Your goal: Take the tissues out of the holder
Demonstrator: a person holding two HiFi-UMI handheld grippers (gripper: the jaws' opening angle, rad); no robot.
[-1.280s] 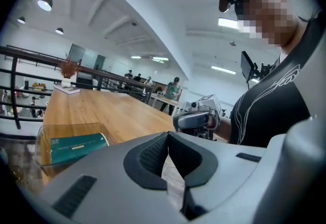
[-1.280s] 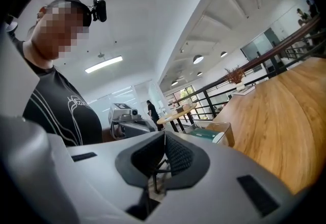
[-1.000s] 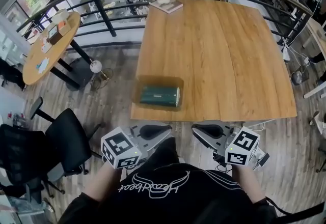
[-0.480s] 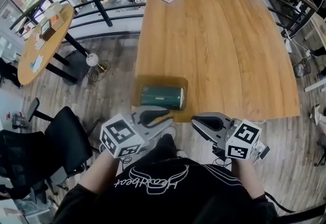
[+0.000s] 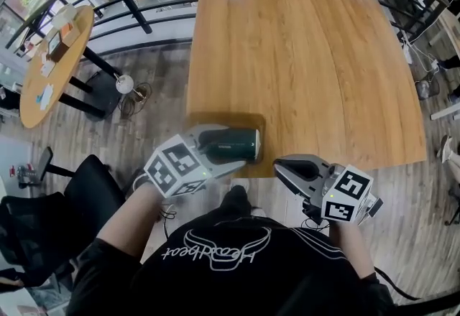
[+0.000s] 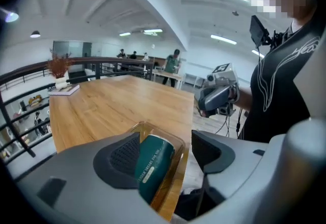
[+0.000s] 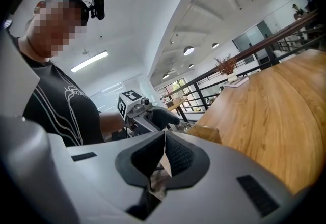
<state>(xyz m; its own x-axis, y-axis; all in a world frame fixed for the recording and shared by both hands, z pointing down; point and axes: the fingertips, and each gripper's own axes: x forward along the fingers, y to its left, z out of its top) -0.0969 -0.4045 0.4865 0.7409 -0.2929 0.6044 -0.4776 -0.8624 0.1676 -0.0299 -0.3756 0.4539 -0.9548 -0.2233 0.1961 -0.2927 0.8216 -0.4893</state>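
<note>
Left tool [image 6: 165,141]: jaws wide apart, just opened, with the green tissue pack [image 5: 233,143] between them, unclamped. Right tool [image 7: 164,156]: jaws together, empty. The pack lies in its clear holder [image 5: 253,123] at the table [image 5: 309,56] edge, lower centre of the head view, long axis running left-right.

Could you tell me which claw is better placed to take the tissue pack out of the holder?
Left. The left claw is at the holder; its jaws have just been opening, with the tissue pack between them, ungripped. The right claw is shut, off the table.
</note>
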